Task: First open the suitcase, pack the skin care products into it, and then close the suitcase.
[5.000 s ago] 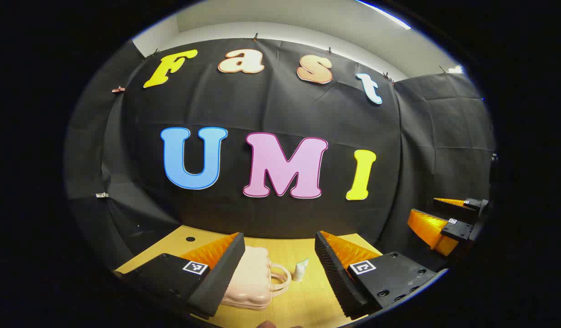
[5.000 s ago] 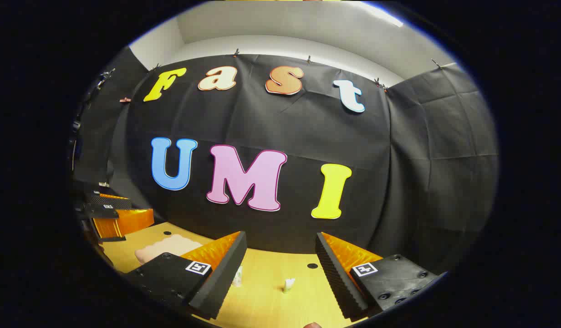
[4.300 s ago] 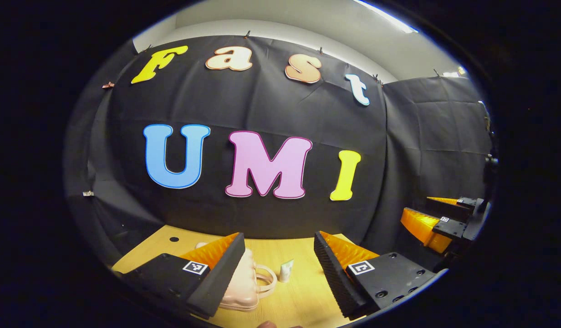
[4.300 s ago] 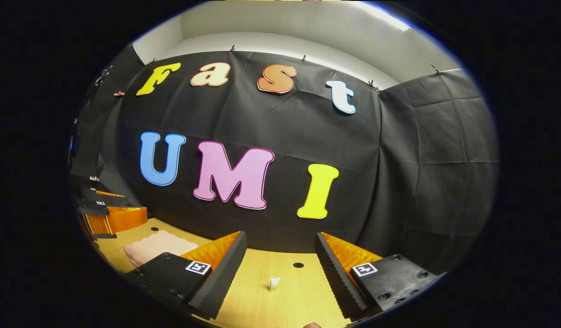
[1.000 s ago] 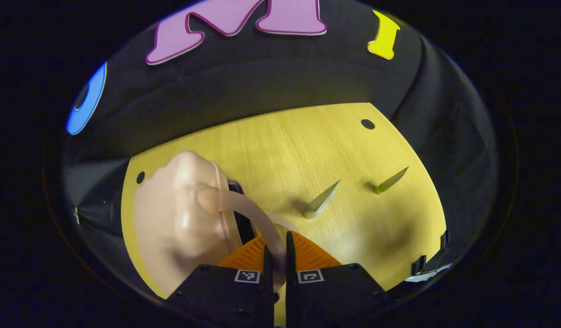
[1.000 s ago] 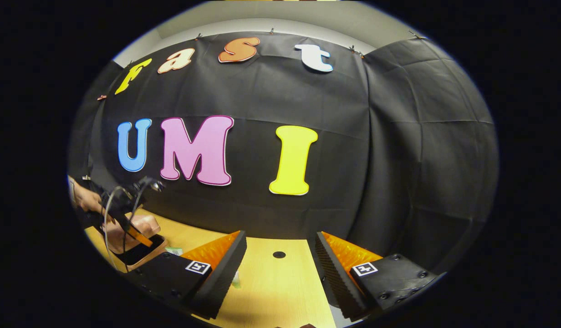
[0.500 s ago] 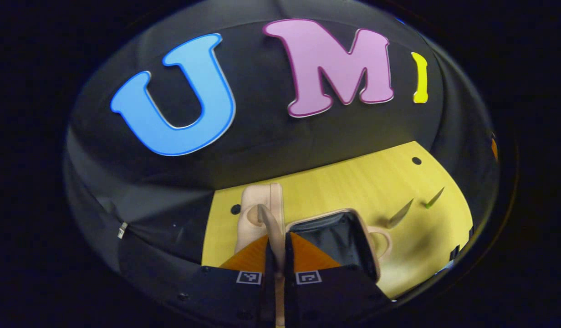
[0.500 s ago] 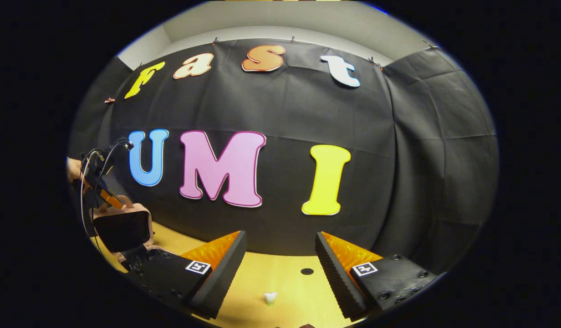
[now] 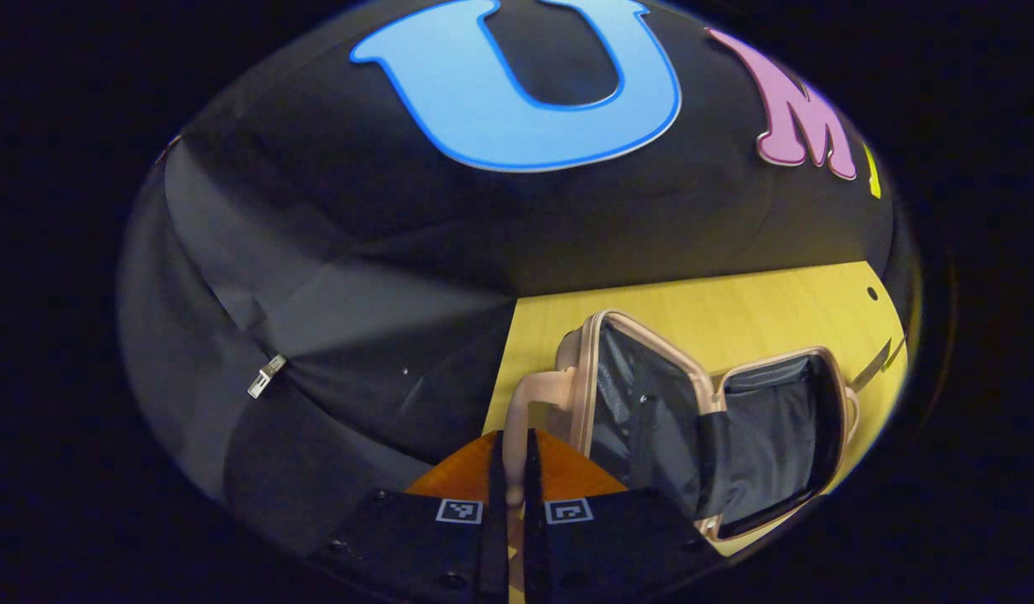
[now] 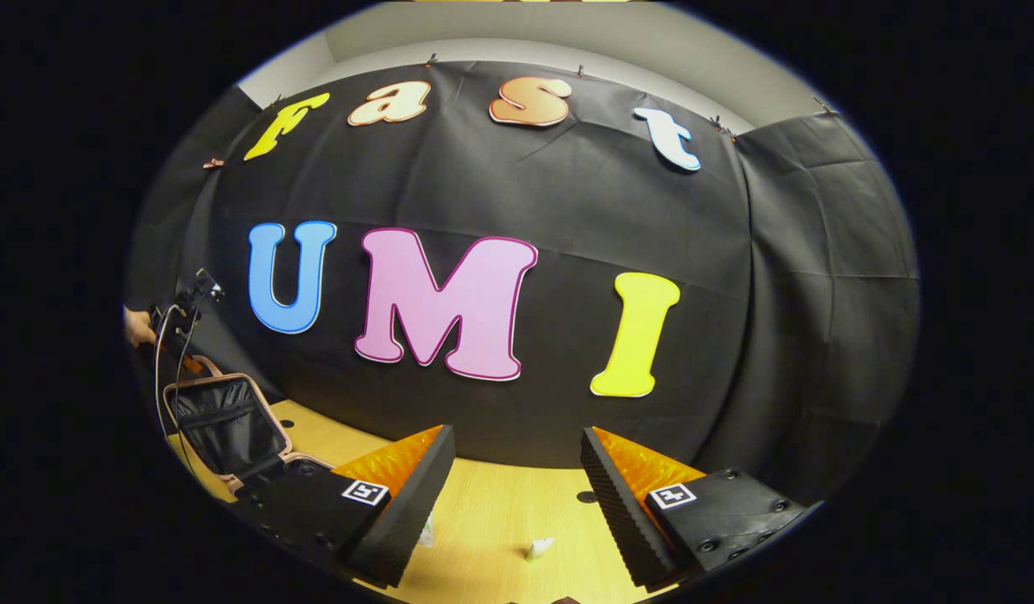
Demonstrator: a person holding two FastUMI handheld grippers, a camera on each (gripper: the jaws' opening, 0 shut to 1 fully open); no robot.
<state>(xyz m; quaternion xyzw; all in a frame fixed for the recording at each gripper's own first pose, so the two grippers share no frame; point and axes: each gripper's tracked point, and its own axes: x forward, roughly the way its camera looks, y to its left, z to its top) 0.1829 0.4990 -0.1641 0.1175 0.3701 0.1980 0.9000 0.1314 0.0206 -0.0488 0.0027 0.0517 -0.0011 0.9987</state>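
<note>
Right now I am in the opening step: my left hand-held gripper (image 9: pixel 510 470) is clamped on the pale pink handle (image 9: pixel 521 419) of the suitcase (image 9: pixel 702 436), both fingers pressed together on the strap. From the left gripper view the lid is swung up and away from the base, and the dark lining of both halves shows, so I judge the case as good as open. It sits at the left end of the table (image 9: pixel 735 310), close to the booth's black cloth wall.

My right hand-held gripper (image 10: pixel 517 478) hangs over the table with its fingers wide apart and nothing between them. In the right gripper view a small white skin care tube (image 10: pixel 537 549) lies on the wood just ahead of those fingers, and another small pale item (image 10: pixel 426 528) peeps out beside the left finger; I cannot tell what it is exactly. The open suitcase (image 10: pixel 223 424) stands well to the far left of them.

Next, I reckon the lid needs to rest where it will stay open by itself, so the left side can let go. Then the right side should drop onto the white tube, close on it squarely, and carry it left into the lined base.
</note>
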